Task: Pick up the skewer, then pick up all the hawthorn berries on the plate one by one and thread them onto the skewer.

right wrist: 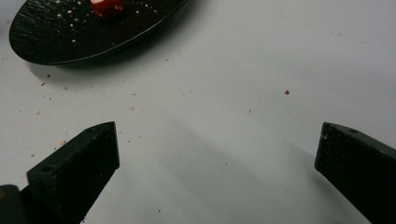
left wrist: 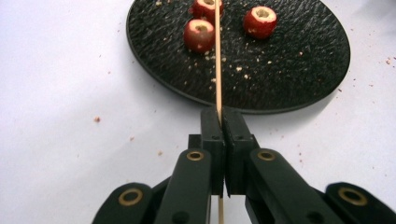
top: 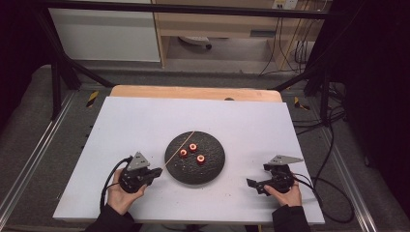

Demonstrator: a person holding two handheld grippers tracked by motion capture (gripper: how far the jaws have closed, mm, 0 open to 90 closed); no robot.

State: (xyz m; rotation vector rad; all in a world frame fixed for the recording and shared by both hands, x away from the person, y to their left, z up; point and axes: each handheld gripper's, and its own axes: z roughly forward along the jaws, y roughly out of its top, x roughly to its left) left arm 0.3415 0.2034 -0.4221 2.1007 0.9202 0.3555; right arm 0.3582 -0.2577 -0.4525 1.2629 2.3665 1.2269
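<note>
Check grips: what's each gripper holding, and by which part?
Left gripper clamps the wooden skewer near its back end; right gripper is open, holding nothing.

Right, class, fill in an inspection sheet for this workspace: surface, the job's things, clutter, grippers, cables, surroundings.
Surface: white table top, on a wooden bench.
Job's things: thin wooden skewer reaching over a black round plate; three cored red fruit pieces on the plate.
Clutter: crumbs scattered on the plate and table.
Grippers: left gripper shut on the skewer; right gripper open, nothing between its jaws, right of the plate.
Cables: one black cable trailing from each gripper; more cables on the floor at right.
Surroundings: black frame, wooden shelving behind, grey floor.
</note>
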